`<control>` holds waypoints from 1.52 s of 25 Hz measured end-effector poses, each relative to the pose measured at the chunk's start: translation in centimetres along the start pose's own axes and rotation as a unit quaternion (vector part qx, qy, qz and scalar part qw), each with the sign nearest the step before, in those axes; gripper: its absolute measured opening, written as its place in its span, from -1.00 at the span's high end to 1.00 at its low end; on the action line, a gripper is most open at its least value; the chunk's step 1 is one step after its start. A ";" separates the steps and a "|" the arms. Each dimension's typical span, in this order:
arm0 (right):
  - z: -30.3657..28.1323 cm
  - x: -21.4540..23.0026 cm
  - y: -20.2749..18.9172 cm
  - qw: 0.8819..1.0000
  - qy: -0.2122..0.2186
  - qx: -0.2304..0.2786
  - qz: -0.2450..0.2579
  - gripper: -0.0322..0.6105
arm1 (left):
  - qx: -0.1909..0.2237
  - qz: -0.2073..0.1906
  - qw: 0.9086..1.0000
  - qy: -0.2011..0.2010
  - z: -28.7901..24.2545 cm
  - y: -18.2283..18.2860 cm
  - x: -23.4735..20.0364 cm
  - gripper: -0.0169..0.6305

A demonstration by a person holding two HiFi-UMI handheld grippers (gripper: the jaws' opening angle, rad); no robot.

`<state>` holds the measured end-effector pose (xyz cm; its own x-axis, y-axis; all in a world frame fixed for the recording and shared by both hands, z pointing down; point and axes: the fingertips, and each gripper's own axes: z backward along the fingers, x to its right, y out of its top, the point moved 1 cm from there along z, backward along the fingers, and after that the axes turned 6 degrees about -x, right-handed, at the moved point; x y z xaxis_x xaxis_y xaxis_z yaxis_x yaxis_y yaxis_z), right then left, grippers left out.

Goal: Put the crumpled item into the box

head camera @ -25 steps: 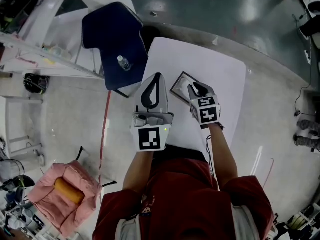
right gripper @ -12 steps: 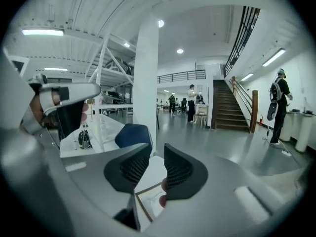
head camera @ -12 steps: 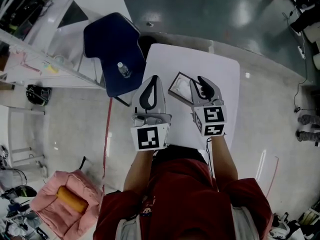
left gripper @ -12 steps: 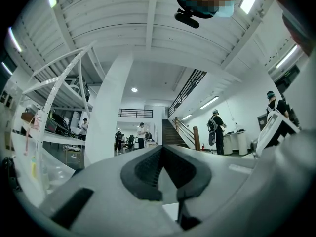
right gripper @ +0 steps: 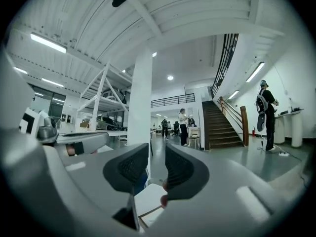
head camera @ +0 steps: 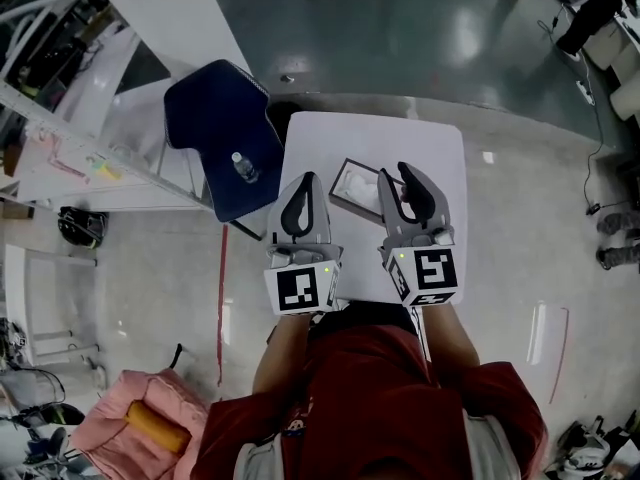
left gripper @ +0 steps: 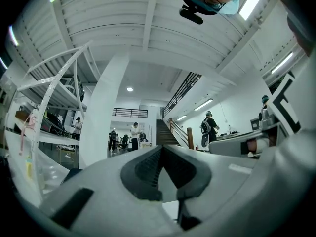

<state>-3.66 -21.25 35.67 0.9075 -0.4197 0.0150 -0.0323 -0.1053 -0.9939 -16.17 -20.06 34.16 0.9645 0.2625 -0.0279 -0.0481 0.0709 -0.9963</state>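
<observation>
left gripper (head camera: 304, 178) level, jaws together; right gripper (head camera: 396, 171) level, jaws just opened, empty.

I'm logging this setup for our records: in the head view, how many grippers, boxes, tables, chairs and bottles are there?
grippers: 2, the left gripper shut, the right gripper open, its jaws have just been opening, nothing between them
box: 1
table: 1
chair: 1
bottle: 1, on the chair
total: 6
</observation>
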 end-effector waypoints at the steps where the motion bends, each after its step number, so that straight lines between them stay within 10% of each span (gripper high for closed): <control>1: 0.3 0.1 0.4 1.000 -0.006 0.007 0.005 0.56 | 0.000 -0.001 1.000 -0.002 0.1 0.1 0.2 0.94; 38: 1.2 1.5 2.6 0.998 -0.010 0.048 0.036 0.89 | -0.002 -0.040 0.999 -0.024 -1.1 0.8 2.2 0.94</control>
<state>-1.82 -21.06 32.96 0.9123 -0.4055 -0.0573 -0.0575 0.0117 -0.9983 -13.78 -20.50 33.16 0.9517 0.3019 0.0557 0.0297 0.0899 -0.9955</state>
